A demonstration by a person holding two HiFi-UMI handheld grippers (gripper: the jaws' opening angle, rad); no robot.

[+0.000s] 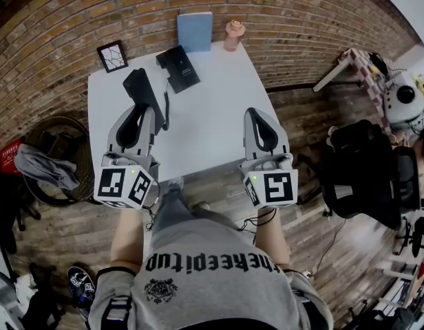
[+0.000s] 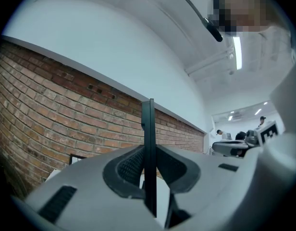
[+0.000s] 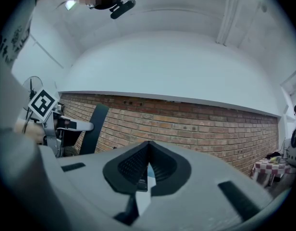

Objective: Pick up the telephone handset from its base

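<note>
Pinching the handset (image 1: 142,91) between its pads, the left gripper (image 1: 147,113) has its jaws partly spread by the thickness of the black slab. In the left gripper view the handset (image 2: 148,143) shows edge-on, a thin dark blade that stands up between the two ribbed pads.

In the head view its long axis runs on from the jaw tips toward the far side of the table (image 1: 212,122), leaning a little left. A dark cord (image 1: 166,108) hangs beside its right edge; where the cord ends I cannot make out.

The base (image 1: 178,68) lies apart from the handset, farther off and to its right. So the handset looks already lifted clear of it.

The right gripper (image 1: 259,114) hovers over the near right part of the table, well to the right of both. Its jaws are pressed together with nothing between them.

The left hand is plainly the nearer one and the one doing the work. Any further lift should, I judge, go up and toward the near side, away from the base, with the cord the one thing likely to drag.
</note>
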